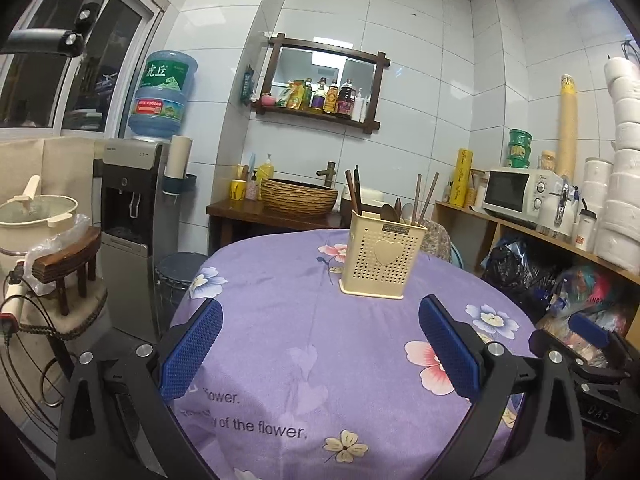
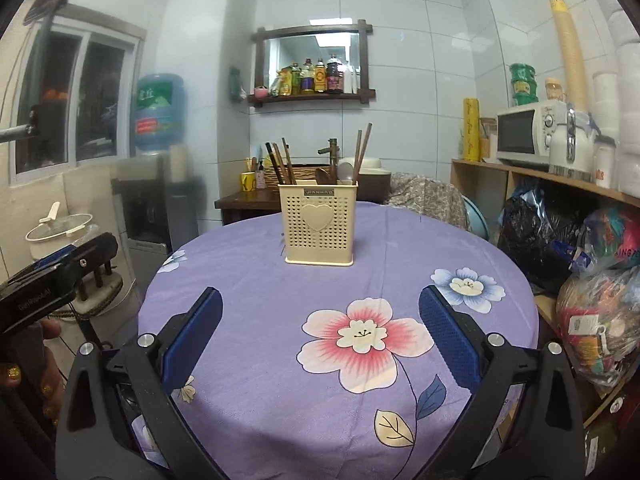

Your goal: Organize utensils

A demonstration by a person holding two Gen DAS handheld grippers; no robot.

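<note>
A cream perforated utensil holder (image 1: pixel 380 258) (image 2: pixel 319 225) with a heart on its front stands upright on the round table under a purple flowered cloth (image 1: pixel 320 360) (image 2: pixel 340 320). Brown chopsticks (image 1: pixel 424 200) (image 2: pixel 362 152) and spoons (image 2: pixel 346 171) stick up out of it. My left gripper (image 1: pixel 320 344) is open over the near part of the cloth, well short of the holder, nothing between its blue pads (image 1: pixel 192 352). My right gripper (image 2: pixel 320 336) is also open and empty, above the pink flower print. The left gripper's body (image 2: pixel 52 280) shows at the right wrist view's left edge, held by a hand.
A water dispenser (image 1: pixel 132 200) with a blue bottle stands left of the table. A wooden stool with a pot (image 1: pixel 60 264) is at the far left. Shelves with a microwave (image 1: pixel 516 192) (image 2: pixel 528 132), bags (image 2: pixel 592 280) and paper rolls line the right. A basket (image 1: pixel 298 196) sits behind.
</note>
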